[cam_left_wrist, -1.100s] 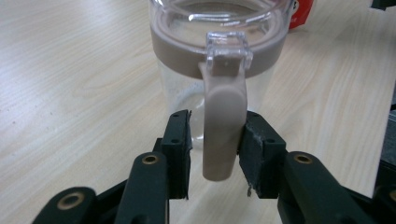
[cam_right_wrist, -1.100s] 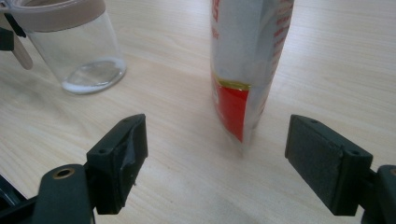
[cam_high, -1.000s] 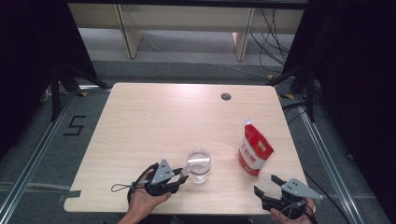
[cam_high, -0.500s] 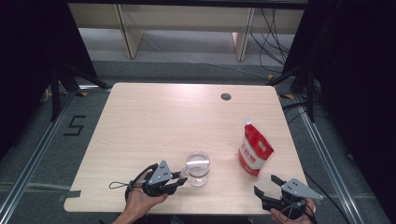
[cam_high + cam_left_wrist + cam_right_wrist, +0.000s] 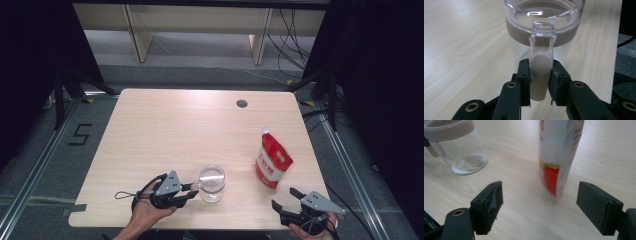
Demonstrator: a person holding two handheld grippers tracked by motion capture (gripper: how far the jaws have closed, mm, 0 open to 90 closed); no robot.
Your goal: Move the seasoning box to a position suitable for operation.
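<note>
A clear glass jar (image 5: 212, 182) with a beige collar stands near the table's front edge, left of centre. A white film lies at its bottom in the right gripper view, where the jar (image 5: 456, 147) is at the upper left. My left gripper (image 5: 192, 189) reaches it from the left. In the left gripper view the jaws of my left gripper (image 5: 540, 75) press on the jar's beige tab (image 5: 540, 67), which hangs from the clasp under the rim. A red and white pouch (image 5: 272, 161) stands upright to the right. My right gripper (image 5: 286, 198) stands open, just short of the pouch (image 5: 559, 150), with nothing between its jaws.
A round cable hole (image 5: 242, 103) sits at the table's far right. The light wooden table (image 5: 165, 130) stretches bare behind the jar. Both hands sit at the front edge. Grey floor, metal rails and a shelf unit surround the table.
</note>
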